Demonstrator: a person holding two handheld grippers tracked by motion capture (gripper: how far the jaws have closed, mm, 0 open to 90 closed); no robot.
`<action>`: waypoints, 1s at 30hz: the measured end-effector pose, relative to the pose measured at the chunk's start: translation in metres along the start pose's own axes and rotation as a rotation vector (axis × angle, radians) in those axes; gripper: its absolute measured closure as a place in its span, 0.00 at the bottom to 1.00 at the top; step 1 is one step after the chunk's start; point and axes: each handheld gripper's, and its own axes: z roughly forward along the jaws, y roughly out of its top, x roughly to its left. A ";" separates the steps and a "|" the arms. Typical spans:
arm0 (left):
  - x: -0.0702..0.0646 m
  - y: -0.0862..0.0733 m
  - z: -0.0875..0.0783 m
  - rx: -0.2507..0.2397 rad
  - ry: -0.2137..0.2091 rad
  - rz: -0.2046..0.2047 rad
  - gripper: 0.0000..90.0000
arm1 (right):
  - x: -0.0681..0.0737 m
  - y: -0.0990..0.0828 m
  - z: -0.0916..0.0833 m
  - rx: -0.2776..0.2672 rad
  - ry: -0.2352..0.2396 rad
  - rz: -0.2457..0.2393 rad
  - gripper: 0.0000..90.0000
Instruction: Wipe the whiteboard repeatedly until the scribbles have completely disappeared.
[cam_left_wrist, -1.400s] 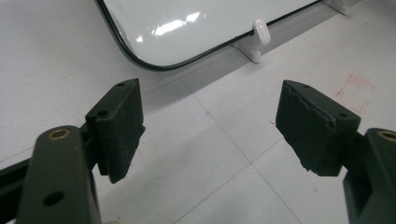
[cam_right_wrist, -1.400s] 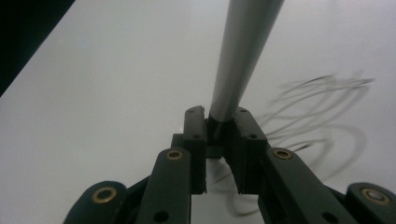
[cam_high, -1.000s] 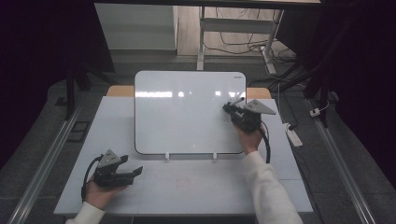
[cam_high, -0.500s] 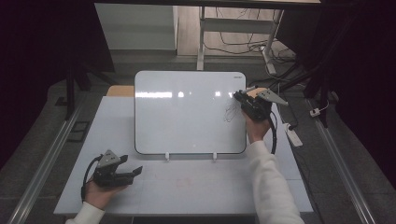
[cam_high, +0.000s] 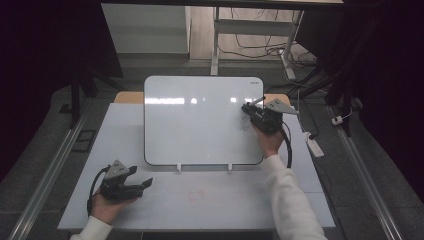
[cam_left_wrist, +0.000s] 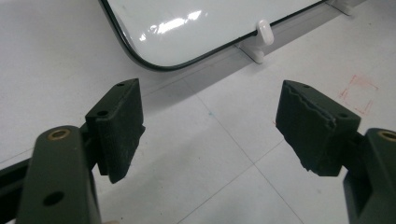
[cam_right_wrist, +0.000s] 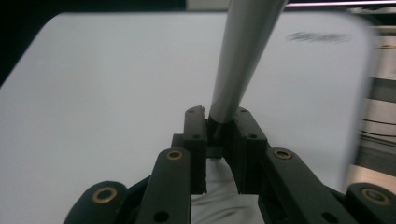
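Observation:
A white whiteboard (cam_high: 200, 120) lies propped on the table, its lower edge toward me. My right gripper (cam_high: 248, 109) hovers over the board's right side, shut on a grey marker (cam_high: 257, 100) that sticks up and away from the jaws. The right gripper view looks along that marker (cam_right_wrist: 243, 56), clamped between the jaws of the right gripper (cam_right_wrist: 218, 119), with the board (cam_right_wrist: 116, 84) behind it. A faint dark scribble (cam_high: 244, 123) sits just below the jaws. My left gripper (cam_high: 145, 184) rests on the table at the front left, open and empty; the left gripper view has this gripper (cam_left_wrist: 210, 121) facing the board's corner (cam_left_wrist: 187, 23).
Two white clips (cam_high: 178, 168) (cam_left_wrist: 261, 35) hold the board's lower edge. A faint red square (cam_high: 197, 196) (cam_left_wrist: 357, 88) is drawn on the white table (cam_high: 225, 210). A power strip (cam_high: 314, 145) lies on the floor to the right, with desk legs and cables behind.
My right gripper, with the marker in it, shifted slightly up and to the right along the board's right side, then back a little. The left gripper has stayed put.

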 end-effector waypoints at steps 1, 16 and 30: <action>0.000 0.000 0.000 0.000 0.001 0.000 0.27 | 0.002 0.000 0.000 0.003 -0.004 -0.023 0.86; -0.001 0.000 -0.003 -0.013 0.003 0.002 0.27 | -0.028 0.001 -0.015 -0.070 -0.136 0.077 0.86; -0.001 0.001 0.000 -0.006 0.003 0.004 0.27 | -0.010 -0.009 -0.016 -0.007 -0.043 0.017 0.86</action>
